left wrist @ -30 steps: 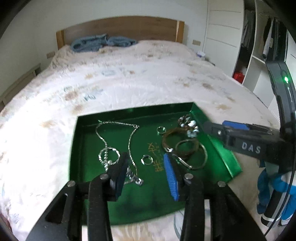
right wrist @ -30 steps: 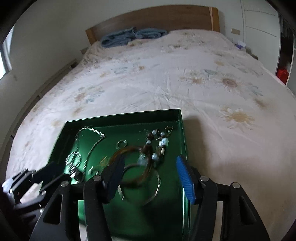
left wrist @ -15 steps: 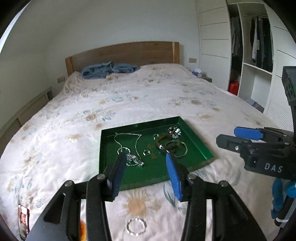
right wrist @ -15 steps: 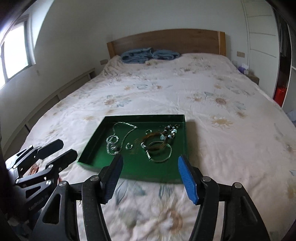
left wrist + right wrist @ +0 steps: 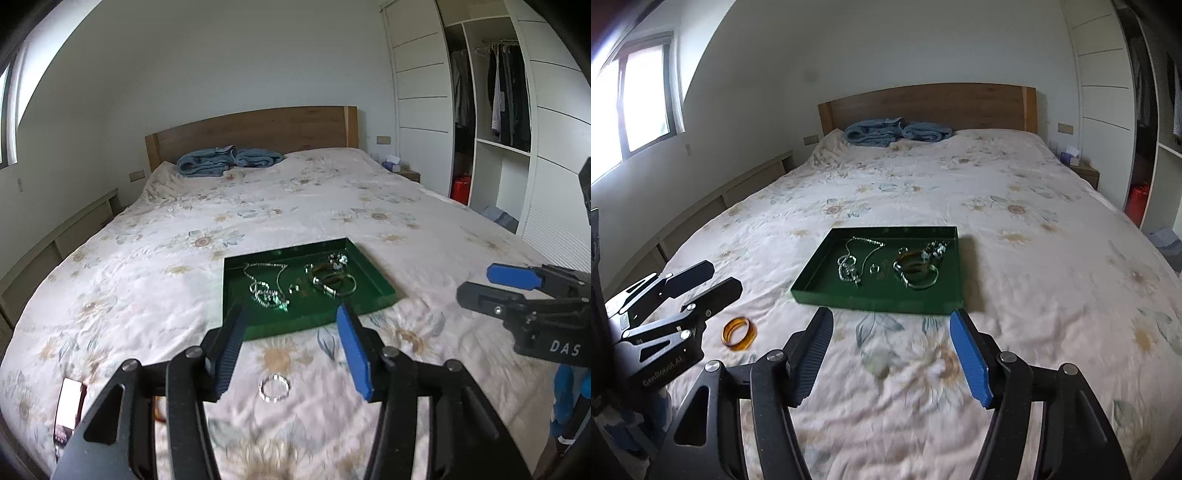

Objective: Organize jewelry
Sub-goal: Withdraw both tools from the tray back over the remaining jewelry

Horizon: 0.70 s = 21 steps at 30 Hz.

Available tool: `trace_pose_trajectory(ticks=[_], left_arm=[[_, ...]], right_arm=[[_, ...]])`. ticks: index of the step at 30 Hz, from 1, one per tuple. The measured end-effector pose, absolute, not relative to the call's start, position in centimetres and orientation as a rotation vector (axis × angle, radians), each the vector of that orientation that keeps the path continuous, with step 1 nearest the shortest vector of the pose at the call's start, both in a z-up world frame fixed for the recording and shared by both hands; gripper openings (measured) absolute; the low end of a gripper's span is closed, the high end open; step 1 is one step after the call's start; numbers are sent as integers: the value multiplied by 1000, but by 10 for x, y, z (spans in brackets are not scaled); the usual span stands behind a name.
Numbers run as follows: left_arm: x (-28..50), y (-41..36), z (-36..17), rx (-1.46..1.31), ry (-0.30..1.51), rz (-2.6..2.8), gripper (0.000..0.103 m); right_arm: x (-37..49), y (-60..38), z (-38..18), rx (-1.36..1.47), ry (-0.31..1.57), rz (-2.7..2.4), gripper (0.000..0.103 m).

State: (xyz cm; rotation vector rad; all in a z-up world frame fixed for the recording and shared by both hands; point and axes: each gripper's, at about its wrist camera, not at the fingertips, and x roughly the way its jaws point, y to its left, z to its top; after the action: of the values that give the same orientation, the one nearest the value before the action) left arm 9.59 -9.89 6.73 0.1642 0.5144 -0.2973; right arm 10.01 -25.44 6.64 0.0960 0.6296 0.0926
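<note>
Both grippers have pulled back from the tray, which now lies well ahead on the bed with chains and bangles in it. The left gripper and right gripper have just been opening; both gape empty. A silver ring and an amber bangle lie loose on the bedspread.

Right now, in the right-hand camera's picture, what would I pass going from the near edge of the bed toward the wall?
Right gripper → amber bangle on the bedspread → green tray holding chains and bracelets → floral bedspread → blue blanket → wooden headboard.
</note>
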Motion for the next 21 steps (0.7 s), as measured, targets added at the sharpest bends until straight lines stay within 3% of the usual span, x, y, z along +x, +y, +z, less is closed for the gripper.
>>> trace_pose_trajectory(ticks=[21], left_arm=[[12, -48, 65, 114, 456, -258, 49]], right_arm=[[14, -237, 75, 134, 561, 91, 66]])
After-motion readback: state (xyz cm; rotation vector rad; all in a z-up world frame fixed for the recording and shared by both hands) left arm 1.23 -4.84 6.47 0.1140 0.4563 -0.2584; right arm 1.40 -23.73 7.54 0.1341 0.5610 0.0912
